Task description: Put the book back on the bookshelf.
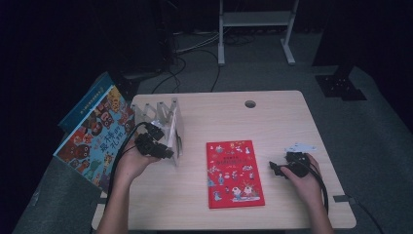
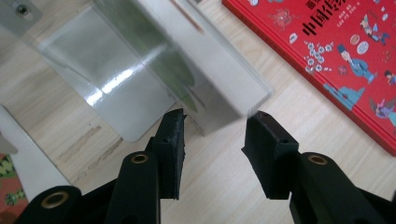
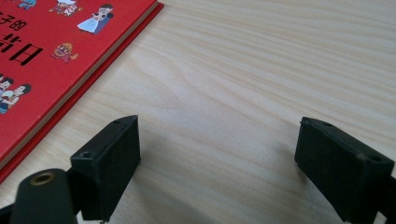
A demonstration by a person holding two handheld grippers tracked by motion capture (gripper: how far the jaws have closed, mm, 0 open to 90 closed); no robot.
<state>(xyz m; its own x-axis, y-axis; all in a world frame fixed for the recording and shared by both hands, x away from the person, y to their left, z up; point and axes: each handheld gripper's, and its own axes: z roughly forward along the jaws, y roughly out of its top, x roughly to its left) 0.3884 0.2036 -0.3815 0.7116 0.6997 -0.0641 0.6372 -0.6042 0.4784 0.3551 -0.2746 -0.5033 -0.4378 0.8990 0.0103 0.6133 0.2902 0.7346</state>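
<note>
Across the middle of the scene stretches the pale wooden counter point(image 1: 272, 122), with a round cable hole near its far edge. Off its left edge leans a big picture book point(image 1: 95, 139) with a busy cartoon cover, tilted against the counter's side. On the counter, a little right of centre and toward the near edge, lies a red book point(image 1: 235, 173) flat, cover up. At the far left stands a clear rack point(image 1: 160, 122) of upright dividers, and a thin pale book point(image 2: 205, 56) stands in its nearest slot.

The left hand-held gripper point(image 1: 168, 152) sits just in front of that rack. In the left gripper view its two black pads point(image 2: 170, 149) stand partly apart, with bare counter between them. The corner of the pale book and the clear divider lie just beyond the tips, and neither pad presses on anything.

The right hand-held gripper point(image 1: 273, 168) rests near the right edge, just beside the red book and apart from it. In the right gripper view its pads point(image 3: 109, 163) stand wide apart over bare wood, holding nothing.
</note>
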